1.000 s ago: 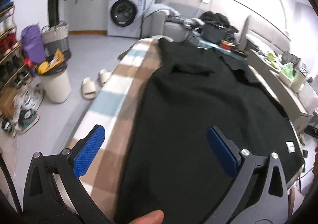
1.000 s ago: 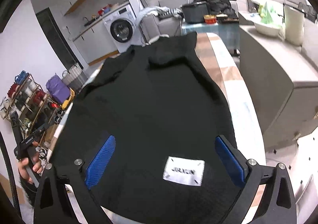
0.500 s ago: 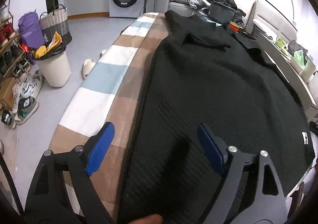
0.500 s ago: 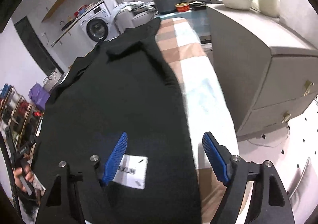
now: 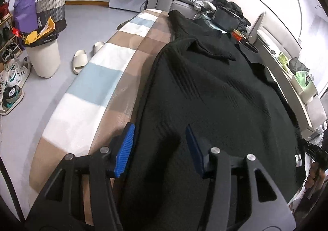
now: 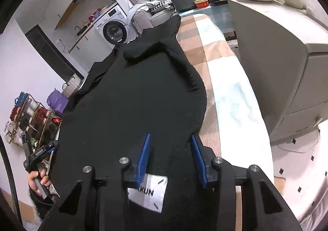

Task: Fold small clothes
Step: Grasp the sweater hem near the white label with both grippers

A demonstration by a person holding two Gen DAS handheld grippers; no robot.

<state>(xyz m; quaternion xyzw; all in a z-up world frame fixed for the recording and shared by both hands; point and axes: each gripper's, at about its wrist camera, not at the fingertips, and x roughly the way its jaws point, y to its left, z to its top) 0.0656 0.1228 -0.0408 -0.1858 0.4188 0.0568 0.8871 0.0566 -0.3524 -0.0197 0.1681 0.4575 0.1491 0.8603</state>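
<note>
Left gripper (image 5: 158, 147) approx half-spread, jaws closing over left hem edge of black garment (image 5: 215, 95). Right gripper (image 6: 171, 156) likewise closing around right hem corner by white label (image 6: 150, 195). Garment flat on checked table (image 5: 96, 89). Both wider apart 1 s ago, now lower.

Both handheld tools are showing matte black angular plastic frames with triangular cut-outs and round silver screw heads. The left gripper (image 5: 160, 145) and the right gripper (image 6: 171, 157) are each carrying two flat, ribbed, bright blue fingers (image 5: 125, 149) mounted on black arms.
</note>
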